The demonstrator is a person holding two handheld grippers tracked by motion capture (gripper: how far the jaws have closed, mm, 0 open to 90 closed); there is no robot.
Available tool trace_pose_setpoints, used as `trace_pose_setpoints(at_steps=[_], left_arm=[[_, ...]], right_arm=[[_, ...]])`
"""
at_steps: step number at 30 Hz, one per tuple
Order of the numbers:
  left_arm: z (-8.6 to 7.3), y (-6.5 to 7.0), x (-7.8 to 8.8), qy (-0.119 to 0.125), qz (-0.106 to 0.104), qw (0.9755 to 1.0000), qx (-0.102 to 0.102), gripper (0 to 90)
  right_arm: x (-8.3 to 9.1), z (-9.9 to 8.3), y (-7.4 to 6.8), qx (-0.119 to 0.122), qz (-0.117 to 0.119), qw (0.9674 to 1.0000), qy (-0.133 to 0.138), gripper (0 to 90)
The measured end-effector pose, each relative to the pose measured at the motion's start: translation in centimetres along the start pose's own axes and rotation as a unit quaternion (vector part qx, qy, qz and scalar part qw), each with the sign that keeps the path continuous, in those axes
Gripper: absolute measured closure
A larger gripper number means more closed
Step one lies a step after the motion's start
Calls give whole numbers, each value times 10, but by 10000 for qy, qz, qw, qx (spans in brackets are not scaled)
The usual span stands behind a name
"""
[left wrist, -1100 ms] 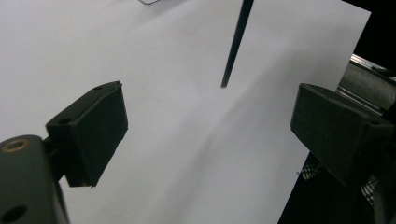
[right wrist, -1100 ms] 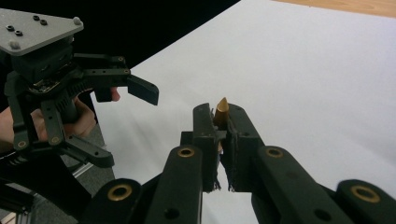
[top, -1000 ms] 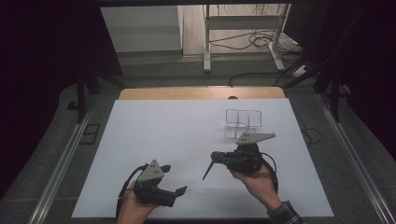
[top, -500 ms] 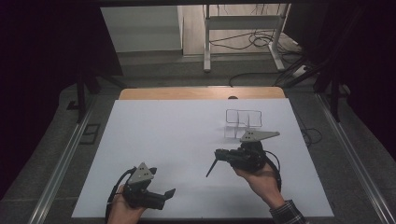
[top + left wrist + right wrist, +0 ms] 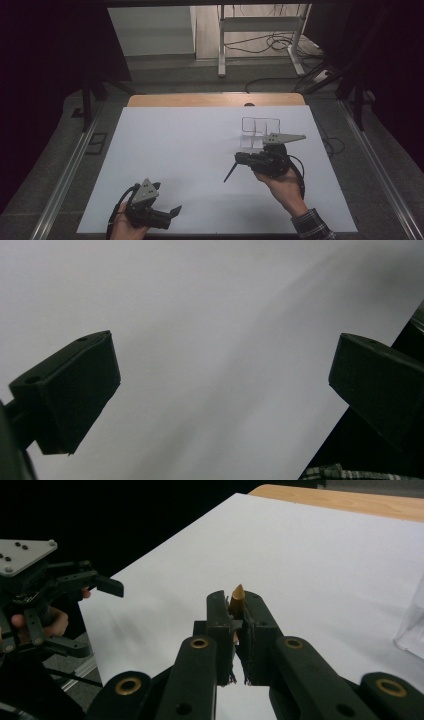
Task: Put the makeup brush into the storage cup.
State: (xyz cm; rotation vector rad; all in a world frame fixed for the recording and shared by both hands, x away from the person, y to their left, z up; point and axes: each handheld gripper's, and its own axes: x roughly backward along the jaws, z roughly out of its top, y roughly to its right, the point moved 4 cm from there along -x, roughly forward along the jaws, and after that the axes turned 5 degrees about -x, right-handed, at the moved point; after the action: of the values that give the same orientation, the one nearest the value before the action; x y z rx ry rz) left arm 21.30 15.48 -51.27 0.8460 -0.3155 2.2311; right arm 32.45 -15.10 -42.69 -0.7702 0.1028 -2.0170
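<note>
My right gripper (image 5: 241,159) hovers over the white sheet (image 5: 190,145), right of centre, shut on a thin dark stick (image 5: 230,174) that slants down to the left. In the right gripper view its brown pointed end (image 5: 238,594) pokes out between the pressed jaws of the right gripper (image 5: 235,605). My left gripper (image 5: 167,199) is at the sheet's front left edge. Its jaws have just been opening and stand wide apart with nothing between them, as the left gripper view (image 5: 220,380) shows. The left gripper (image 5: 92,615) also appears far left in the right gripper view.
A clear plastic holder (image 5: 257,131) with compartments stands just behind the right gripper; its edge (image 5: 412,625) is at the right. A wooden table edge (image 5: 215,100) borders the sheet at the back. Metal rails (image 5: 65,180) run along both sides.
The left hand has slid left and toward the front edge of the sheet, its jaws spreading a little. The right hand and the stick have stayed put.
</note>
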Motion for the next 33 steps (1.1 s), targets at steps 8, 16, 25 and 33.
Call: trace_pose_setpoints(at_steps=[8, 16, 25, 33], left_arm=[[-4, -4, 4, -32, 137, 9999, 42, 0], [-5, -3, 4, -47, 176, 9998, 19, 0], [-6, -4, 5, -27, 227, 9997, -12, 4], [-7, -4, 7, 26, 247, 9997, -43, 9]], right_arm=[[4, 10, 8, -15, -133, 9999, 91, 839], [10, 23, 18, -35, -305, 9993, 198, 839], [14, 32, 30, -77, -488, 9984, 269, 840], [15, 43, 43, -69, -659, 9972, 359, 839]])
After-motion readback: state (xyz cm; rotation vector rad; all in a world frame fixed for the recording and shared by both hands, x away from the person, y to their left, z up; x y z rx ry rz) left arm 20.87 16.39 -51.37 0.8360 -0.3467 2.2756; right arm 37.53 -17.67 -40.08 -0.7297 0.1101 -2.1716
